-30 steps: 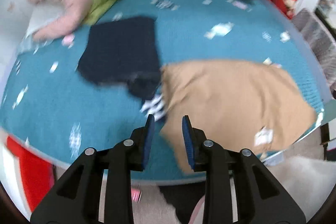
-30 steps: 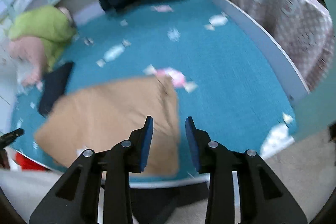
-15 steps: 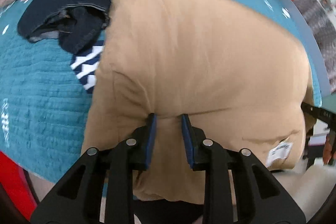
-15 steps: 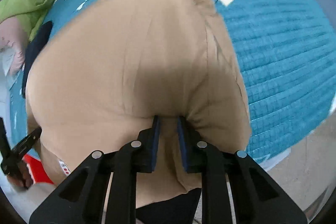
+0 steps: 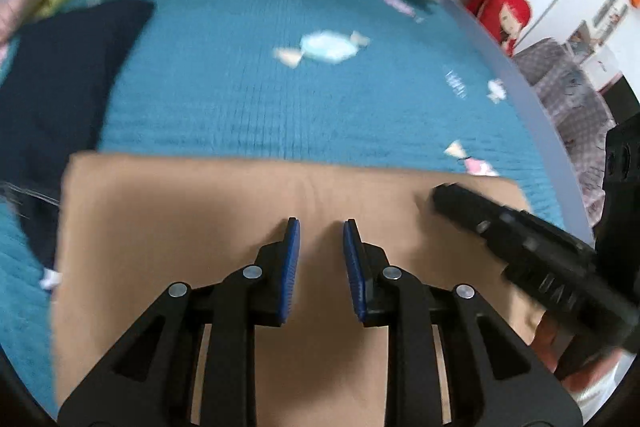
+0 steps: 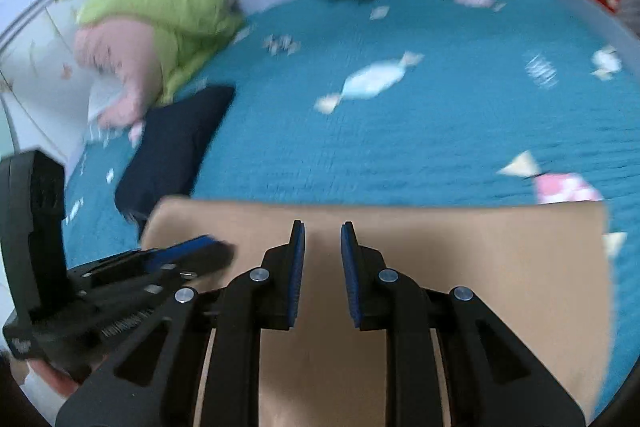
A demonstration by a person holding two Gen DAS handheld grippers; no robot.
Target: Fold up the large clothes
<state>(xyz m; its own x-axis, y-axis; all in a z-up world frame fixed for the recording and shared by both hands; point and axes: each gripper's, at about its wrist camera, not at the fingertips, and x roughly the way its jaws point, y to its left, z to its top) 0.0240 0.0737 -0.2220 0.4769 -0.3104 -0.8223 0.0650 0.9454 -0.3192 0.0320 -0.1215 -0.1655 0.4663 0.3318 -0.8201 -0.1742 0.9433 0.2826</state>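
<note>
- Tan garment (image 5: 224, 211) now lies flat on teal bedspread (image 5: 256, 99), far edge straight; half a second ago it bulged.
- My left gripper (image 5: 320, 247): narrow gap, no pinch visible.
- My right gripper (image 6: 322, 249): closing, fabric below.
- Only right view shows green pillow (image 6: 160, 3) fully.

Each black plastic claw (image 5: 319, 231) (image 6: 322, 233) has blue ribbed pads (image 5: 291, 267) and silver screws (image 6: 259, 274).

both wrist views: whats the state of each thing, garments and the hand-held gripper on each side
tan fabric garment: folded flat into a rectangle on the teal quilted bedspread, far edge straight
dark navy garment: folded, lying beside the tan one
green padded garment: bunched in a heap, unfolded
left hand-held gripper: jaws apart, nothing between the pads
right hand-held gripper: jaws closing, nothing between them
</note>
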